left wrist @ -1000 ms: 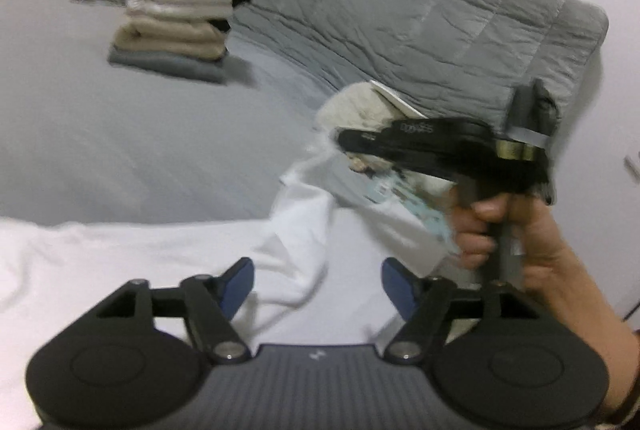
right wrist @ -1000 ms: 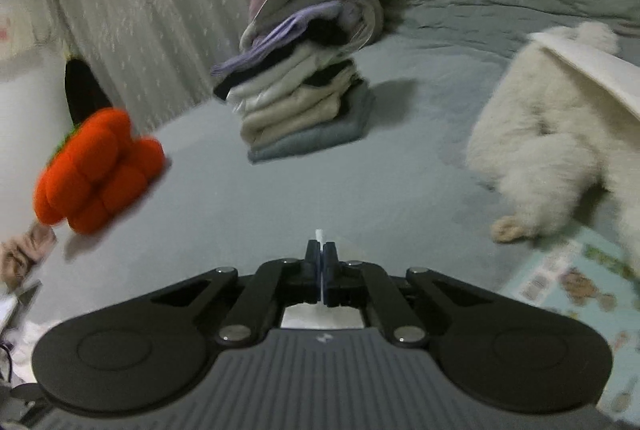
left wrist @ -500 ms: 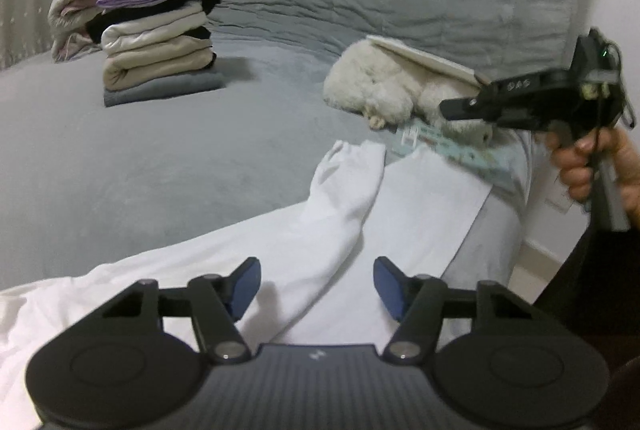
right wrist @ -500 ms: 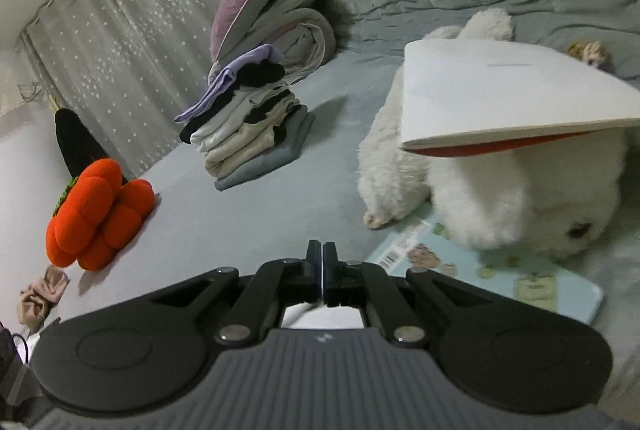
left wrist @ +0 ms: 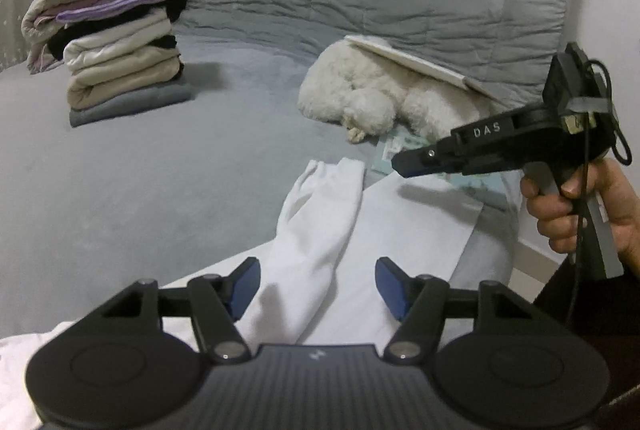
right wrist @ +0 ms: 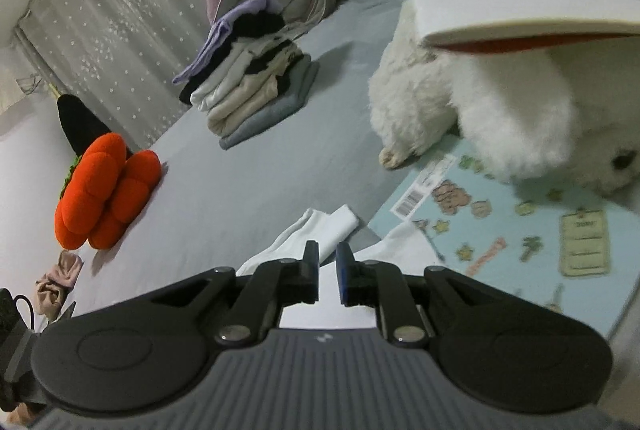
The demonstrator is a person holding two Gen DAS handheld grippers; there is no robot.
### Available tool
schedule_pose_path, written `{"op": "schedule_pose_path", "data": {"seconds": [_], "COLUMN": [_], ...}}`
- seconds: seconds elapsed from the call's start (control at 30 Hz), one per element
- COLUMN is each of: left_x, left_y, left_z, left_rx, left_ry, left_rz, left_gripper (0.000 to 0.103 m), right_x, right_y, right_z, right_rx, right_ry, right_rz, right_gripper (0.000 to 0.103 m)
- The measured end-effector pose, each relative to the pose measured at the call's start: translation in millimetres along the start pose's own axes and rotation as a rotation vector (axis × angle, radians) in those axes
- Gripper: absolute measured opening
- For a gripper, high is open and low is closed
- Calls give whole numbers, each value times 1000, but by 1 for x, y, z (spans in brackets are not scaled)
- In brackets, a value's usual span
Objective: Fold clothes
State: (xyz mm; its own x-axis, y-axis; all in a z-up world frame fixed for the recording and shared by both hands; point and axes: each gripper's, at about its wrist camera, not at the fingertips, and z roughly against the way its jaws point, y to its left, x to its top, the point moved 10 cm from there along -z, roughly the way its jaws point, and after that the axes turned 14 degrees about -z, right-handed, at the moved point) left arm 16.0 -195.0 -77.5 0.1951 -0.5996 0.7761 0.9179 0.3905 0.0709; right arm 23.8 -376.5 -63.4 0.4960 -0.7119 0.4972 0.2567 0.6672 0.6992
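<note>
White garment [left wrist: 320,230] spread near bed [left wrist: 168,190] edge | left gripper [left wrist: 316,286] wide apart, empty | right gripper [right wrist: 327,266] slightly parted (holding nothing) | risk: sleeve [left wrist: 324,198] unfolding, slipping.

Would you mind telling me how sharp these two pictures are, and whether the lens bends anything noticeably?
Left wrist view: mostly sharp, with soft shadows beside the clothes stack and under the right tongs; the fisheye curves the bed and darkens the corners. Right wrist view: the plush dog and picture book close to the lens look smeared, while the orange cushion is clearer.
</note>
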Motion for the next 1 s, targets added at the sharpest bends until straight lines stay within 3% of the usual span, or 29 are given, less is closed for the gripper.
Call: {"op": "schedule_pose_path", "data": {"seconds": [0.27,0.37,0.53,0.63,0.7,0.77,0.8,1.0], "left_x": [-12,-23,-37,-45,-51,-57,-58,-49], "left_y": [25,31,43,47,48,47,45,43], "left_z": [13,21,36,39,37,33,34,65], "left_rx": [6,11,6,1,1,11,19,57], "left_ry": [-27,-25,-52,-54,-39,-19,-20,-153], "left_rz": [102,124,208,251,269,267,262,256], "left_gripper": [64,63,59,56,43,7,0,0], "right_x": [-2,-1,-1,-5,-6,-8,-8,9], "right_y": [12,18,19,16,15,13,13,32], "right_z": [-19,-23,-37,-44,-49,-53,-54,-20], "right_rx": [5,-4,-98,-170,-219,-267,-282,-192], "right_ry": [22,6,-32,-53,-67,-82,-90,-215], "right_rz": [23,43,129,201,249,297,313,308], "right_gripper": [20,41,41,24,7,0,0,0]}}
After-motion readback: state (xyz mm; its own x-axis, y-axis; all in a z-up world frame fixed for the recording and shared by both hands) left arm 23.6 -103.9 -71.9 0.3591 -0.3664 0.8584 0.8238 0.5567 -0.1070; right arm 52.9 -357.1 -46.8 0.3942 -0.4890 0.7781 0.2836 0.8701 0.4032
